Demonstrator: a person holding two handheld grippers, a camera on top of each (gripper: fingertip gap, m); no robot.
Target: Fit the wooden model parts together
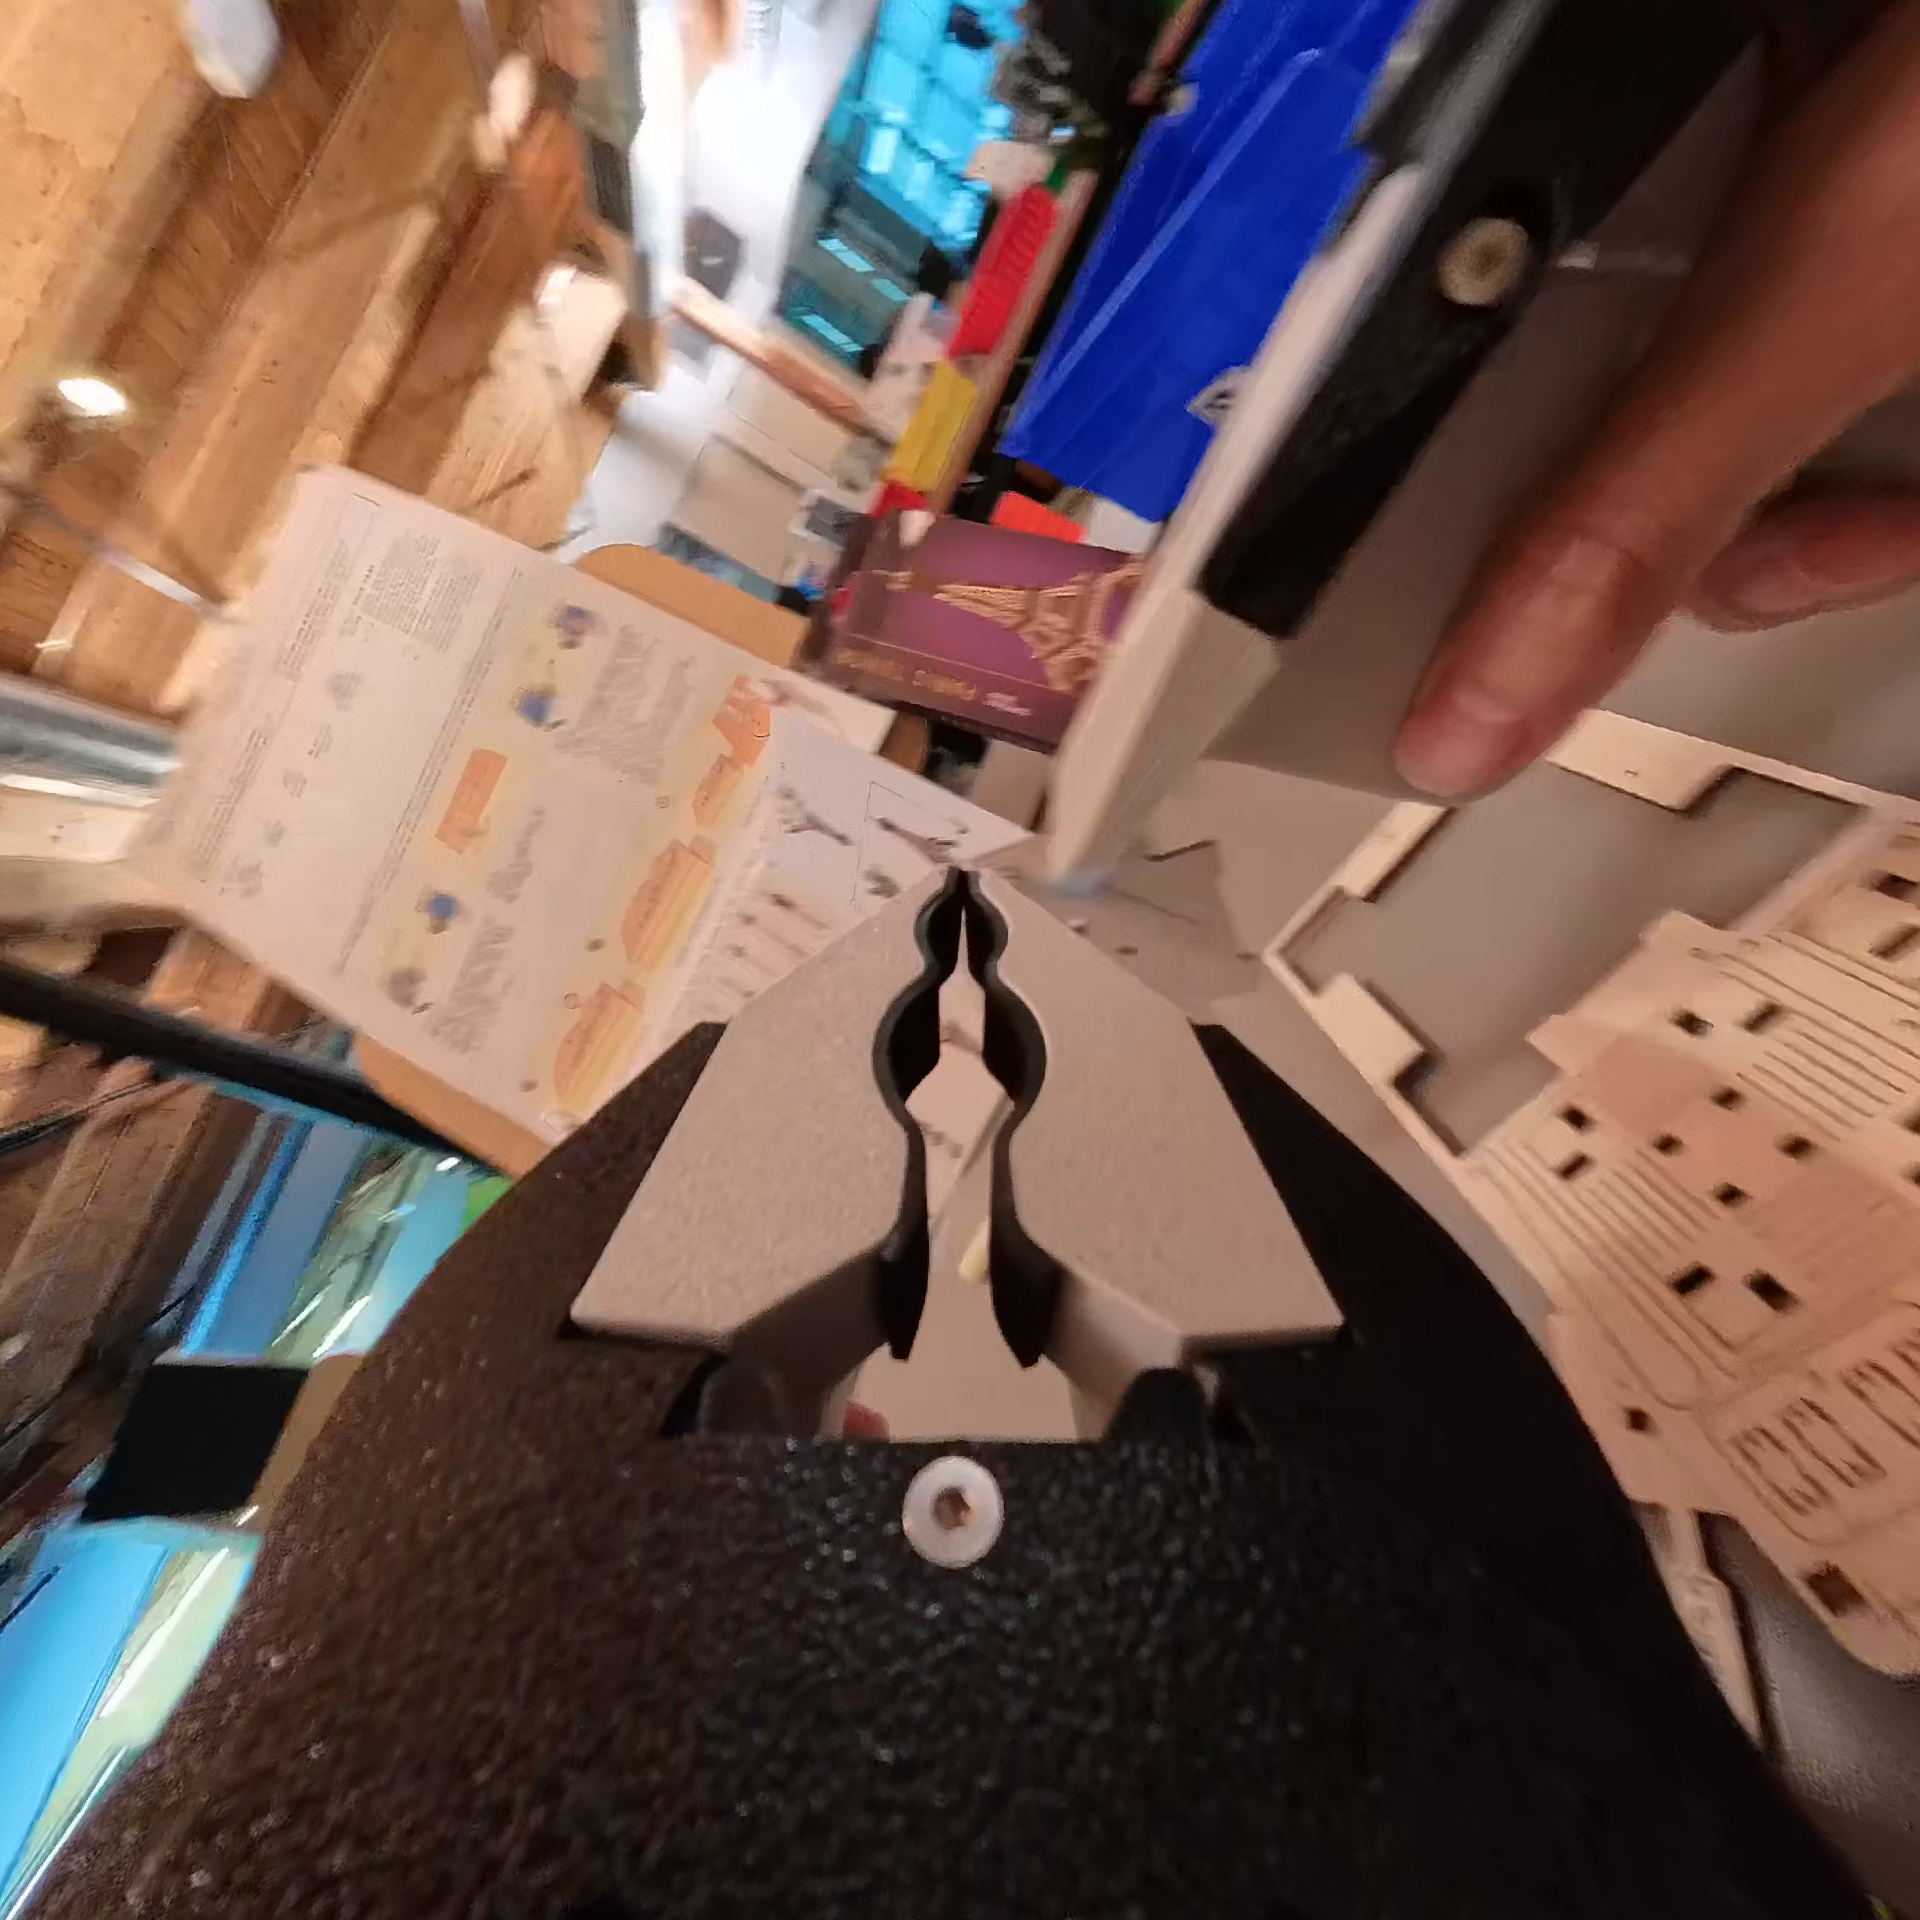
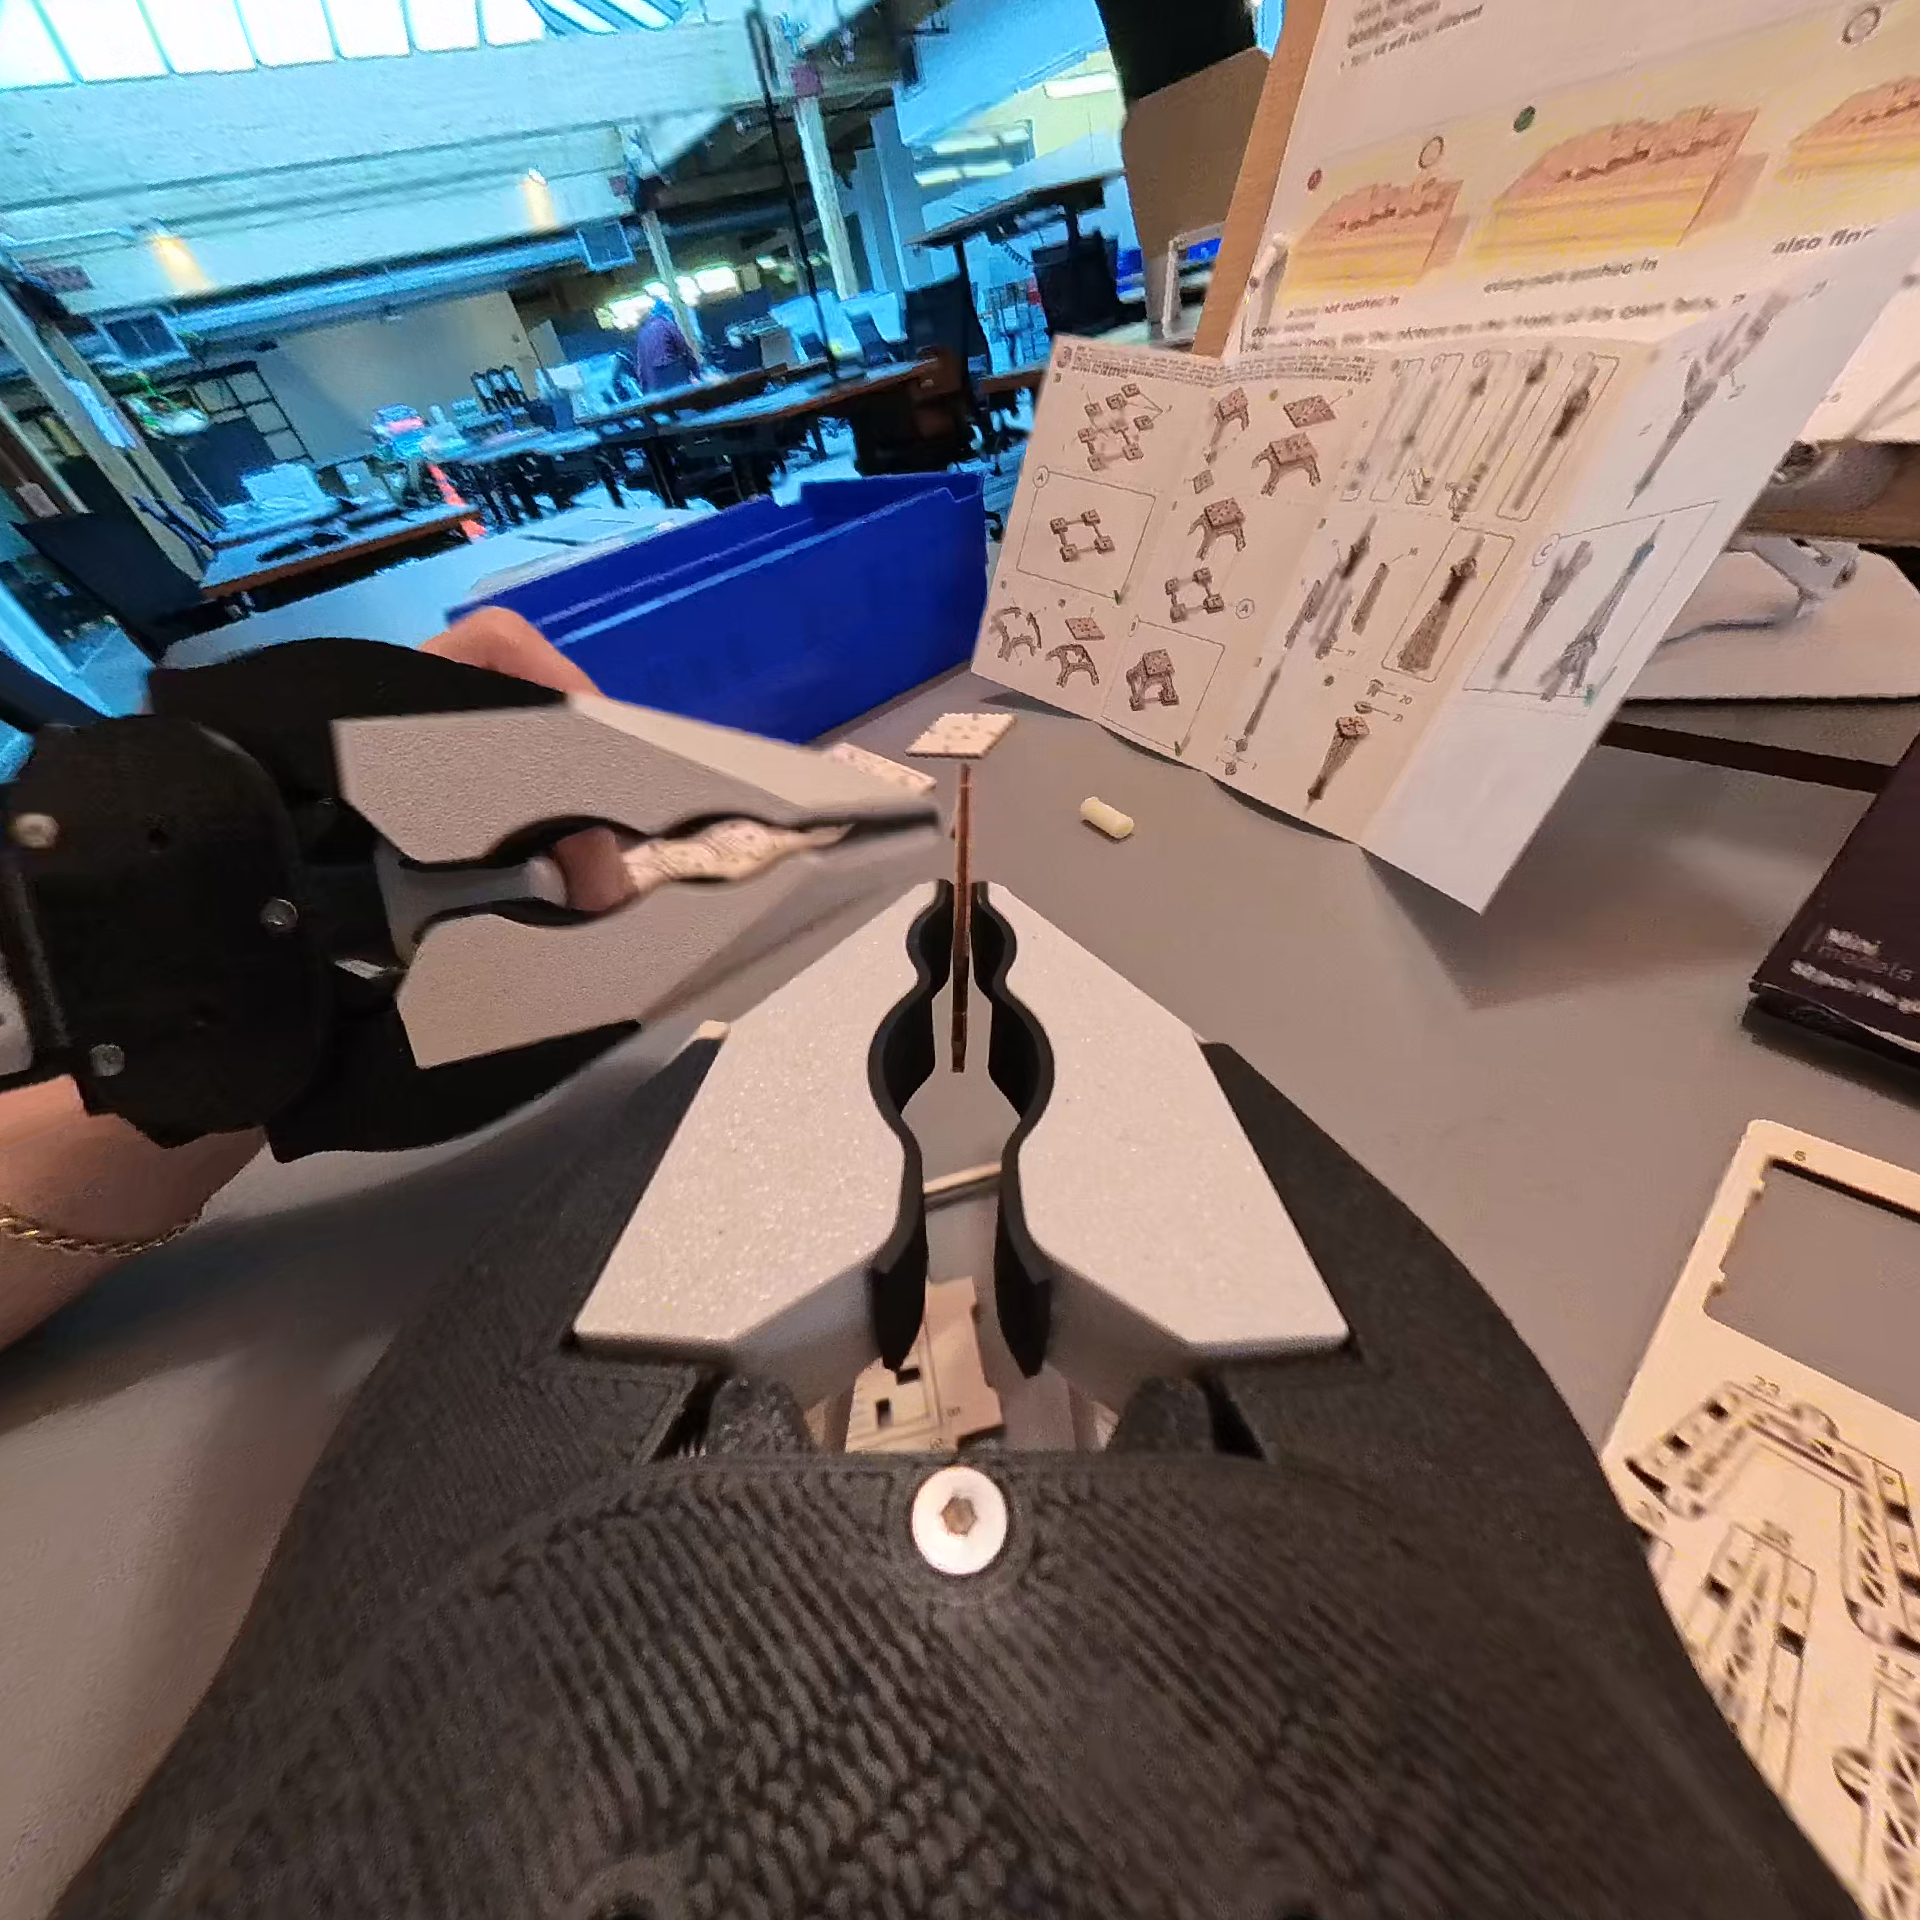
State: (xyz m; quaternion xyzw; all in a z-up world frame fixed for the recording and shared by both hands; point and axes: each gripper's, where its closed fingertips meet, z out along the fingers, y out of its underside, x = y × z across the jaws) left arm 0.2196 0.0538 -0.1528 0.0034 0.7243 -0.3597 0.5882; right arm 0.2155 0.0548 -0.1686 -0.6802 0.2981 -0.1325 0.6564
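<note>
Two claws (image 2: pixel 961 904) (image 2: pixel 925 805) tip-to-tip above table (image 2: pixel 1455 987).

Large open workshop hall: rows of long tables (image 2: pixel 727 405), skylights (image 2: pixel 312 31) overhead, wooden beams (image 1: pixel 208 260), blue storage bin (image 2: pixel 748 603), assembly leaflet (image 2: pixel 1299 582) propped on grey table (image 2: pixel 1455 1039).

right claw (image 2: pixel 961 904): pale grey fingers, black textured body | wooden part (image 2: pixel 962 940): brown edge, in that claw | square plate (image 2: pixel 958 736) at 12 o'clock: cream, dark dots | tabletop (image 2: pixel 1455 987): grey | bin (image 2: pixel 769 613) at 11 o'clock: blue | box (image 1: pixel 966 634): purple, gold tower picture
</note>
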